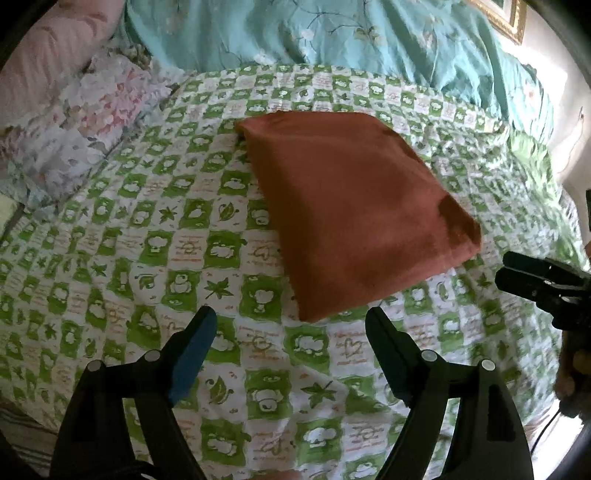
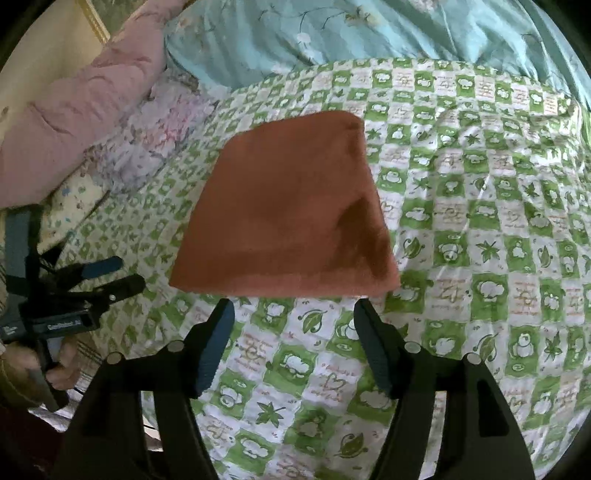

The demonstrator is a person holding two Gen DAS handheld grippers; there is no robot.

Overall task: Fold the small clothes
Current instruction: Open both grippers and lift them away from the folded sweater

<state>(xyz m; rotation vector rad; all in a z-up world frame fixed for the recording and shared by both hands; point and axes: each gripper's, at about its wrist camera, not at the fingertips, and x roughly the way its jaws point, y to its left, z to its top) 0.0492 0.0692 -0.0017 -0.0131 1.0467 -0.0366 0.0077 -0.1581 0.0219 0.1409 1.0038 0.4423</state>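
Note:
A rust-red cloth [image 1: 351,206] lies folded into a flat rectangle on the green-and-white checked bedsheet [image 1: 147,258]; it also shows in the right wrist view [image 2: 288,206]. My left gripper [image 1: 291,317] is open and empty, just short of the cloth's near corner. My right gripper [image 2: 293,310] is open and empty, just short of the cloth's near edge. The right gripper also shows at the right edge of the left wrist view [image 1: 506,269]. The left gripper shows at the left of the right wrist view [image 2: 129,273], held by a hand.
A turquoise floral quilt [image 1: 332,33] is bunched along the far side of the bed. A pink quilt [image 2: 74,110] and a floral pillow [image 1: 74,140] lie at the left. A gilt picture frame [image 1: 506,18] hangs on the wall beyond.

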